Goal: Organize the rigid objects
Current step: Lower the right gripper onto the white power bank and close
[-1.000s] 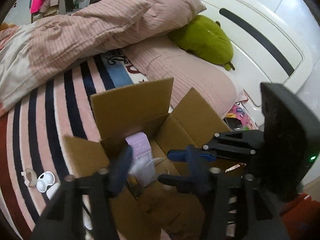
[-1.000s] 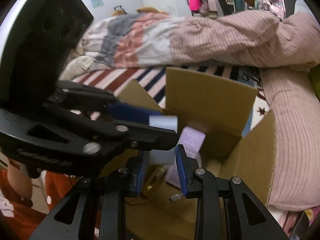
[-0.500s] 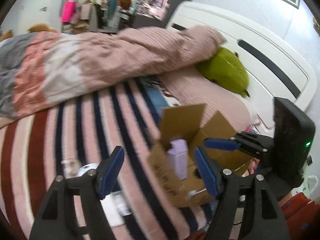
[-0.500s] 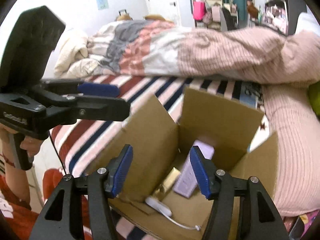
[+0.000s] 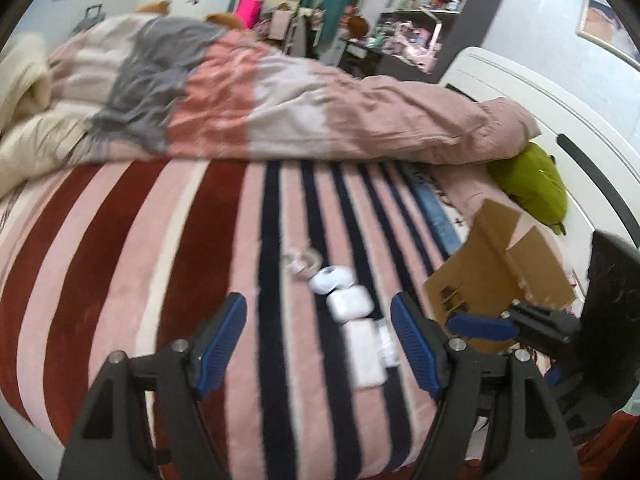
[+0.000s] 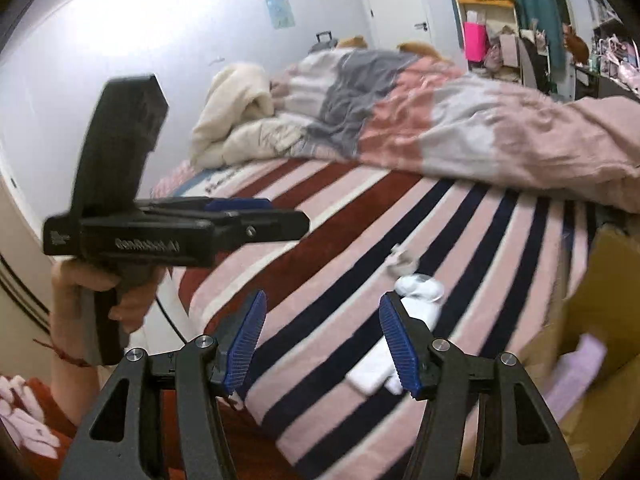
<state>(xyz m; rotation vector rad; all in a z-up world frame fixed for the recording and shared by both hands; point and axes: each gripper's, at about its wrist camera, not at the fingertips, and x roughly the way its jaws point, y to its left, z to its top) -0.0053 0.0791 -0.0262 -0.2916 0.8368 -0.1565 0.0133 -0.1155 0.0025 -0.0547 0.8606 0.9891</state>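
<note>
My left gripper (image 5: 318,342) is open and empty above the striped bed. Just beyond and between its fingers lie a flat white box (image 5: 364,354), a white earbud case (image 5: 349,303), a round white case (image 5: 332,279) and a small tape roll (image 5: 302,263). The open cardboard box (image 5: 500,280) stands to the right. My right gripper (image 6: 320,340) is open and empty; the white items (image 6: 418,300) lie near its right finger. The cardboard box (image 6: 600,304) holds a lilac box (image 6: 576,376). The left gripper also shows in the right wrist view (image 6: 256,216).
A bunched pink and grey duvet (image 5: 280,112) lies across the far side of the bed. A green plush (image 5: 532,184) rests by the white headboard (image 5: 560,112). A cream blanket (image 6: 244,120) is heaped at the far end. Cluttered shelves (image 5: 412,8) stand behind.
Both grippers have pulled back from the cardboard box and swung left toward the white items on the bed. The right gripper released the white object it held and is open.
</note>
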